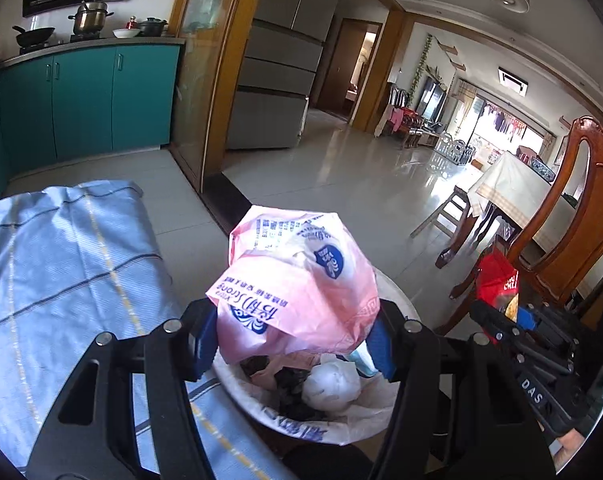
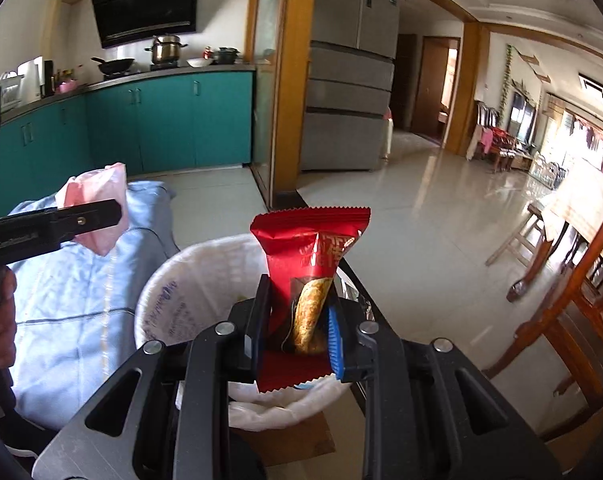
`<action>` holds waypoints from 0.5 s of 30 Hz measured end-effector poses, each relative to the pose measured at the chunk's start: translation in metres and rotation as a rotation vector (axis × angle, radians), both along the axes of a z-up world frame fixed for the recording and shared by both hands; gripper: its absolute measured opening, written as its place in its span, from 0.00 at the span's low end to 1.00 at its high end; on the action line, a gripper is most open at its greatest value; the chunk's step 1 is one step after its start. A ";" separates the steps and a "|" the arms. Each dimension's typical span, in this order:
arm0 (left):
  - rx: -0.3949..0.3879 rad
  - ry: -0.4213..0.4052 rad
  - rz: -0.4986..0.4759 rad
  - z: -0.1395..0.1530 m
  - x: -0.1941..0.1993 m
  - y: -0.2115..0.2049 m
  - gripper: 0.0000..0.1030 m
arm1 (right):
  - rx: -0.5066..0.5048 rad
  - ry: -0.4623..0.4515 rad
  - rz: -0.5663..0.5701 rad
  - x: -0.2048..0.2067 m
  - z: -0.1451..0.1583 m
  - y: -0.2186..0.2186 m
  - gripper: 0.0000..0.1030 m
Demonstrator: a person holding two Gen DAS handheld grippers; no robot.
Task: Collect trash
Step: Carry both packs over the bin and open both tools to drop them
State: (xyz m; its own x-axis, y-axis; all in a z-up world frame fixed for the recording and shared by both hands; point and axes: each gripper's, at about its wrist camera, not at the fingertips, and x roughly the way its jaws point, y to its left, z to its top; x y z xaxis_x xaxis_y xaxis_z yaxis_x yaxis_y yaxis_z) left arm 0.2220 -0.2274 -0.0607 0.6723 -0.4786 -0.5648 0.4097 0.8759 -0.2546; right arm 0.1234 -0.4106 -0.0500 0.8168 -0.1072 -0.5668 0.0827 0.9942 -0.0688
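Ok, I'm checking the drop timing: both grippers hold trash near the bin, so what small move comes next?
Probably open the left gripper: its crumpled pink plastic wrapper already hangs over the white lined trash bin, so it should fall inside. The right gripper, shut on the red snack packet, can follow.

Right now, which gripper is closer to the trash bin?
Hard to call. The left gripper holds the pink wrapper right over the trash bin. The right gripper holds the red snack packet over it too.

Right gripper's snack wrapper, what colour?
Red snack wrapper with a golden biscuit picture; clearest in the right wrist view.
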 end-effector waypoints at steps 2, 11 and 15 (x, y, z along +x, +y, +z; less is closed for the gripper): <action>0.010 0.017 0.000 -0.010 0.006 -0.012 0.59 | 0.010 0.014 -0.008 0.002 -0.009 -0.005 0.25; 0.082 0.073 -0.024 -0.043 0.024 -0.037 0.67 | 0.084 0.032 0.035 0.029 -0.040 -0.015 0.25; 0.085 0.070 -0.010 -0.045 0.024 -0.034 0.76 | 0.121 0.040 0.071 0.042 -0.046 -0.010 0.25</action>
State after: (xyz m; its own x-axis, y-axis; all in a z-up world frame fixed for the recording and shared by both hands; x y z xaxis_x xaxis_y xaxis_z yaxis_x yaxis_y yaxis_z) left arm 0.2457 -0.2610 -0.1058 0.6253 -0.4334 -0.6490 0.4020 0.8917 -0.2081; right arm 0.1658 -0.4209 -0.0956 0.7964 0.0205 -0.6044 0.0119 0.9987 0.0497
